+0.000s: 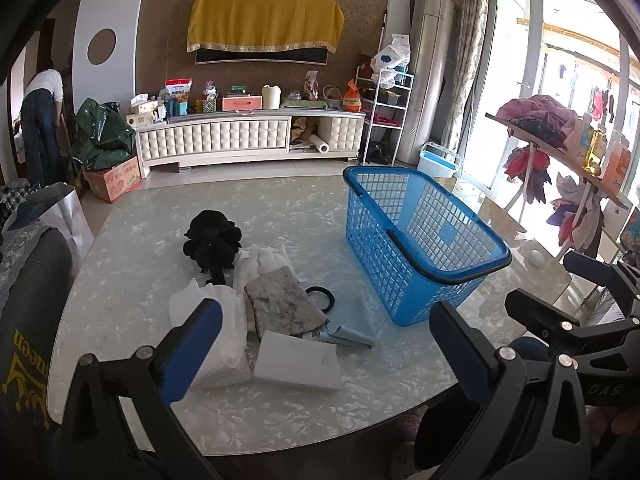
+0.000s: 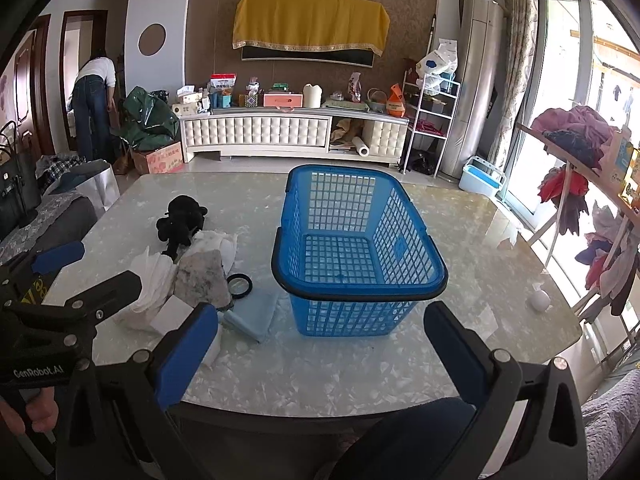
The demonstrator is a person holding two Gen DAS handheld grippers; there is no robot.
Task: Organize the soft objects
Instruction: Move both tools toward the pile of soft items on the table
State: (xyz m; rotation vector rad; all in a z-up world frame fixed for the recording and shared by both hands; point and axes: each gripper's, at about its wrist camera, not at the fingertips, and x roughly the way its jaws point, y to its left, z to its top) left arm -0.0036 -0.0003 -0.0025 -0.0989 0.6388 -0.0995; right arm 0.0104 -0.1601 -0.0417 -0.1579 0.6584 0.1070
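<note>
A pile of soft things lies on the marble table left of an empty blue plastic basket (image 1: 420, 248) (image 2: 356, 248). The pile holds a black plush toy (image 1: 214, 242) (image 2: 180, 220), white cloths (image 1: 224, 332) (image 2: 154, 280), a grey pad (image 1: 282, 306) (image 2: 202, 280), a white foam block (image 1: 298, 364) (image 2: 172, 314), a light blue cloth (image 1: 352, 324) (image 2: 254, 312) and a black ring (image 1: 322, 298) (image 2: 240, 285). My left gripper (image 1: 324, 356) is open and empty above the table's near edge, over the pile. My right gripper (image 2: 324, 352) is open and empty in front of the basket.
The table (image 1: 160, 232) (image 2: 480, 240) has a small white ball (image 1: 536, 258) (image 2: 539, 302) at its right side. A TV cabinet (image 2: 292, 132), a shelf rack (image 2: 430, 120) and a clothes stand (image 2: 580, 152) are behind. A person (image 2: 94, 108) stands far left.
</note>
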